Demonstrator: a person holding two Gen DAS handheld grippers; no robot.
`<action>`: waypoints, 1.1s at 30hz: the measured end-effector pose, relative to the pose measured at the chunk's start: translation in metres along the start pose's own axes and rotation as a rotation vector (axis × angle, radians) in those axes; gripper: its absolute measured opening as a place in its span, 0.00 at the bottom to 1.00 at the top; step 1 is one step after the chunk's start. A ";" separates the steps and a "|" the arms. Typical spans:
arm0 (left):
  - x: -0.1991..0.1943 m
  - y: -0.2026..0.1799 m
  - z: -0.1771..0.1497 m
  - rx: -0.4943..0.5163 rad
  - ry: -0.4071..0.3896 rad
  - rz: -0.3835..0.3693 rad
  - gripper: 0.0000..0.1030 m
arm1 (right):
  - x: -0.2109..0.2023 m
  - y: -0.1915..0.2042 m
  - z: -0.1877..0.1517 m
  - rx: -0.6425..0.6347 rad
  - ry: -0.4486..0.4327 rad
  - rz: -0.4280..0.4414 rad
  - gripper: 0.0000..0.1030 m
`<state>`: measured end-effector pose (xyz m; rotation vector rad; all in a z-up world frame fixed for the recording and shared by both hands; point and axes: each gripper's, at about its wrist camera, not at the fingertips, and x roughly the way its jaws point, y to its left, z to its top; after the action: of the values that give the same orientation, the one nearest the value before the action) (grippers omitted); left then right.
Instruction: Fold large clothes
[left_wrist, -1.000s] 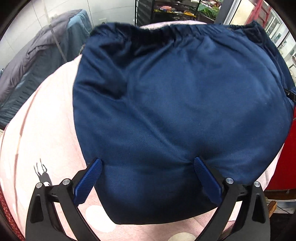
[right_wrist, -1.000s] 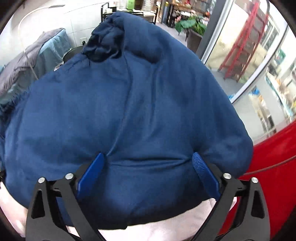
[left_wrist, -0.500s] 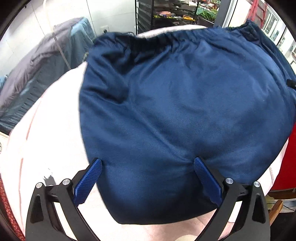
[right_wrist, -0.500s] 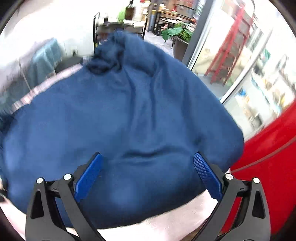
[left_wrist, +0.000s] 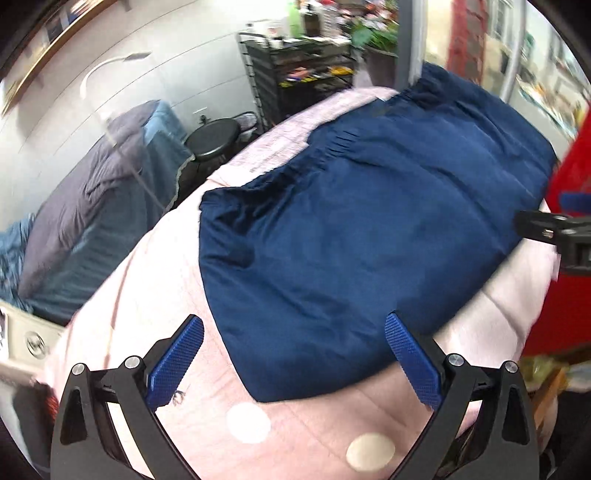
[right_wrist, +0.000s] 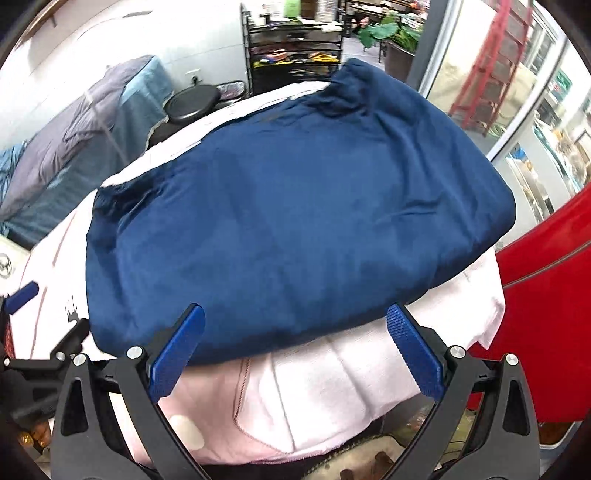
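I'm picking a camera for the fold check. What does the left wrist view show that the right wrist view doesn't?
Only the left wrist view shows the gathered elastic waistband clearly, and the right gripper at its edge. Only the right wrist view shows the red ladder and the left gripper. Both show the folded navy garment on the pink cloth, and the black stool.
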<state>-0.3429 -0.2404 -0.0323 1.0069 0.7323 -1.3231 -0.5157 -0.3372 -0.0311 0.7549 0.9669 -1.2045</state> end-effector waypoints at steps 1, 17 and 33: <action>-0.004 -0.003 -0.003 0.016 0.007 -0.011 0.94 | -0.002 0.006 0.000 -0.016 -0.001 -0.016 0.94; 0.006 -0.003 -0.009 0.002 0.193 -0.047 0.94 | -0.010 0.007 -0.008 -0.003 0.031 -0.102 0.94; 0.012 -0.005 -0.011 -0.002 0.216 -0.085 0.94 | -0.008 0.016 -0.005 -0.045 0.054 -0.131 0.94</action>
<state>-0.3447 -0.2358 -0.0483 1.1395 0.9481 -1.2983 -0.5020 -0.3260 -0.0264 0.7000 1.0986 -1.2772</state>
